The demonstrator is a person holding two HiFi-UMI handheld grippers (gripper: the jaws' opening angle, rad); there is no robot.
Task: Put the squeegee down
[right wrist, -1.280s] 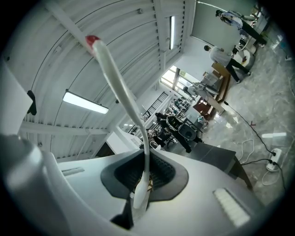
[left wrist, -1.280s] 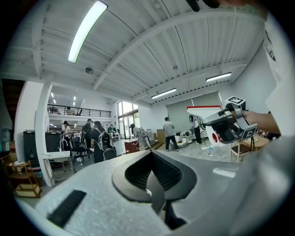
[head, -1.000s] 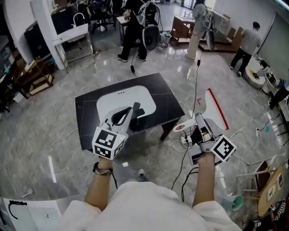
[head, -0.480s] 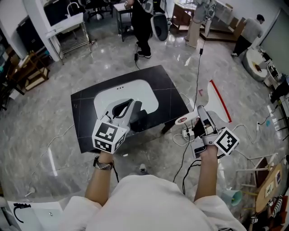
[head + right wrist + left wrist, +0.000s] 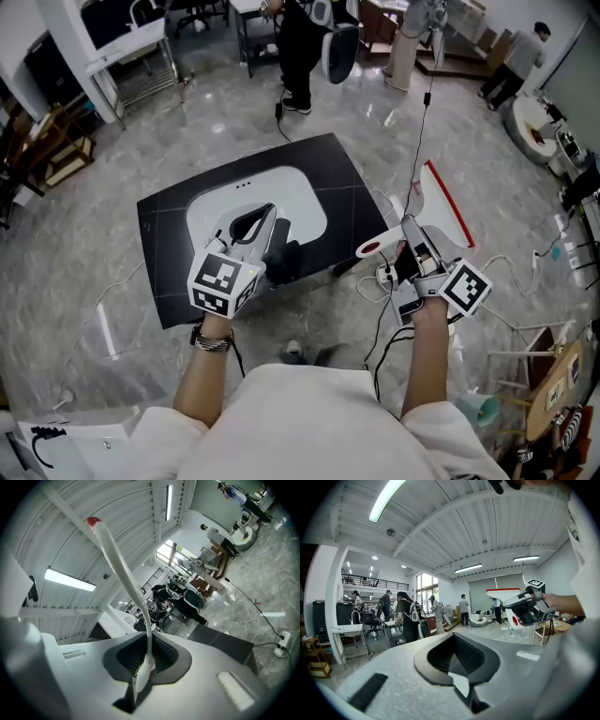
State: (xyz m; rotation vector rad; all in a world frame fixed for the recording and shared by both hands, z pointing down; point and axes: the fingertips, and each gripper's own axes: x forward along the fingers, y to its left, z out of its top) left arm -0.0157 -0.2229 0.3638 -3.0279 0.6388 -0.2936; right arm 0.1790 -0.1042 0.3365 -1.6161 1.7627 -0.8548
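While the left tool hangs over the black bench, jaws together and empty, the right tool clamps the squeegee (white, red-edged) aloft beside that bench.

Both held forward: left gripper fingers closed empty, right gripper fingers clamping squeegee.

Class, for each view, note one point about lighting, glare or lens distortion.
Head view: the glossy floor throws back glare patches. Left gripper view: fisheye lens bends the roof, corners black, ceiling lamp blown white. Right gripper view: squeegee blurs nearest the lens.
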